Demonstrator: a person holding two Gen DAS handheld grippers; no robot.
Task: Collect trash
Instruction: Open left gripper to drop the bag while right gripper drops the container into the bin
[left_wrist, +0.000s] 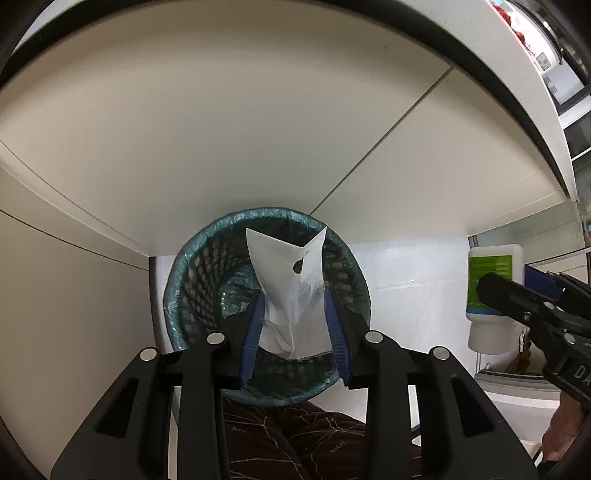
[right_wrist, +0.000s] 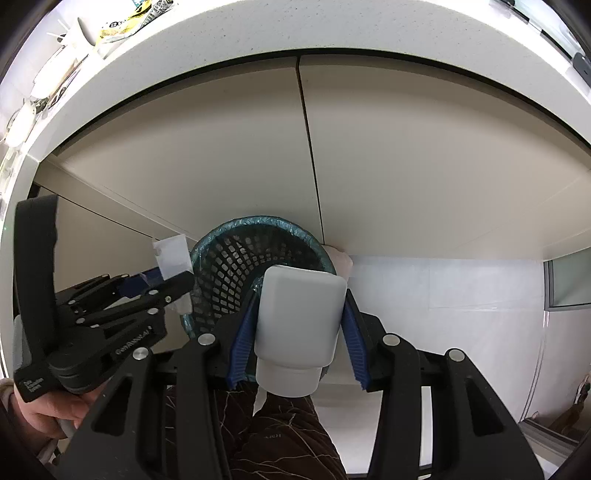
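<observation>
Only fragments read: white letters "DA" on the black body of the right gripper, while the print on the white plastic bottle's green label beside it and on the left gripper is too blurred.

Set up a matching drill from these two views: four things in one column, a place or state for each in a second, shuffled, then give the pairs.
Things
1. white plastic bag
2. white bottle
3. mesh bin
4. cabinet doors

Places or states
A. lined with a teal bag, standing on the floor
B. cap toward the camera, clamped in the right claw
C. closed, behind the bin
D. between the pads of the left claw, above the bin's opening

Pairs: 1-D, 2-B, 3-A, 4-C
</observation>
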